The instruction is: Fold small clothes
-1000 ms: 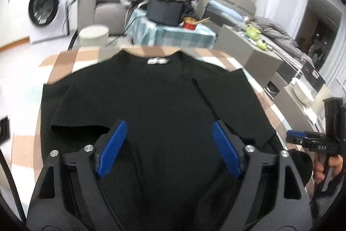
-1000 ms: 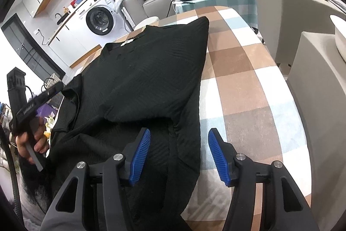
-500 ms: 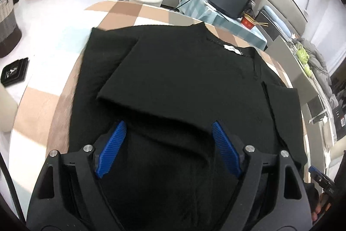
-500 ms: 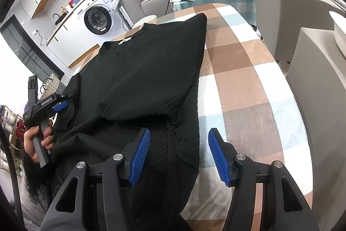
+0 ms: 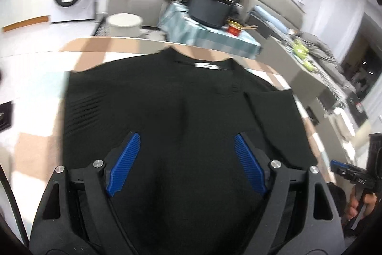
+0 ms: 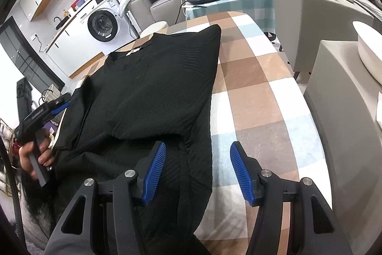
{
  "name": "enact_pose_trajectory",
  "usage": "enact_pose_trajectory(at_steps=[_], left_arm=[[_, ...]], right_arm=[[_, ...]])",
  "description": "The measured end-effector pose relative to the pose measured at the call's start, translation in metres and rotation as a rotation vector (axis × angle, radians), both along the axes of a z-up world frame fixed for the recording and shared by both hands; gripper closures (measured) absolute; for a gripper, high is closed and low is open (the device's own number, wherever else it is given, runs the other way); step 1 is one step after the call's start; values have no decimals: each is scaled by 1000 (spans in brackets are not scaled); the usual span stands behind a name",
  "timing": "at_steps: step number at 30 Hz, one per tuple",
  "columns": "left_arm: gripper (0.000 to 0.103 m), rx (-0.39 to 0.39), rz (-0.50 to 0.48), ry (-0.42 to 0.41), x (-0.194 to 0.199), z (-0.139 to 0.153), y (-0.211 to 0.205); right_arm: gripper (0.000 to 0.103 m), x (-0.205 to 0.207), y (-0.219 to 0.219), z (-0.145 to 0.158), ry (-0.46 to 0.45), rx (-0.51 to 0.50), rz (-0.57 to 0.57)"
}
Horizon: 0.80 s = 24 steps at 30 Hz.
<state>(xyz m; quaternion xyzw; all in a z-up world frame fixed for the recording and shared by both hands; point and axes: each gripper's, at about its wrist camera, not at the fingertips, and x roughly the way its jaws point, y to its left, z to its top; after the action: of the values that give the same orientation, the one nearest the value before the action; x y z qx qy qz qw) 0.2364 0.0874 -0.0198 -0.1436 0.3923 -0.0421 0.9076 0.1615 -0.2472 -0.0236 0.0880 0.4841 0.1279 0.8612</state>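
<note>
Now: black shirt (image 5: pixel 167 111) flat on checked table (image 6: pixel 250 92), collar swung back to twelve o'clock; left gripper (image 5: pixel 185 159), right gripper (image 6: pixel 198 166) both apart, empty.

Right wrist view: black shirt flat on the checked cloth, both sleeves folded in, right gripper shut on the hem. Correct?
Not quite. The right gripper is open, its pads clear of the black shirt. The rest holds; the right wrist view shows it.

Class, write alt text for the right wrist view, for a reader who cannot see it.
A black shirt lies spread on a checked tablecloth, its sleeve folded in over the body. The right gripper hovers open above the shirt's near right edge, while the left gripper, held in a hand, sits at the shirt's left side. A washing machine stands behind.
</note>
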Motion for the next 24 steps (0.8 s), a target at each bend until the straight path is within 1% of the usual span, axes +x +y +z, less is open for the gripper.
enact_pose_trajectory(at_steps=[3,6,10,15,17,20,24], left_arm=[[23,50,81,21,-24,0,18],[23,54,134,33,-54,-2,37],[23,61,188,42,-90,-4,49],[23,72,221,54,-130,-8,52],[23,71,235,53,-144,-9,51],[23,74,246,57,-165,-11,50],[23,63,258,71,-184,-14,48]], right_arm=[[45,6,5,-3,17,-16,26],[45,6,11,-11,58,-17,64],[45,-11,9,-13,69,11,94],[45,-41,-5,-12,88,45,76],[45,-54,-12,-13,99,75,63],[45,-71,-16,-14,102,102,69],[45,-83,-13,-16,96,89,92]])
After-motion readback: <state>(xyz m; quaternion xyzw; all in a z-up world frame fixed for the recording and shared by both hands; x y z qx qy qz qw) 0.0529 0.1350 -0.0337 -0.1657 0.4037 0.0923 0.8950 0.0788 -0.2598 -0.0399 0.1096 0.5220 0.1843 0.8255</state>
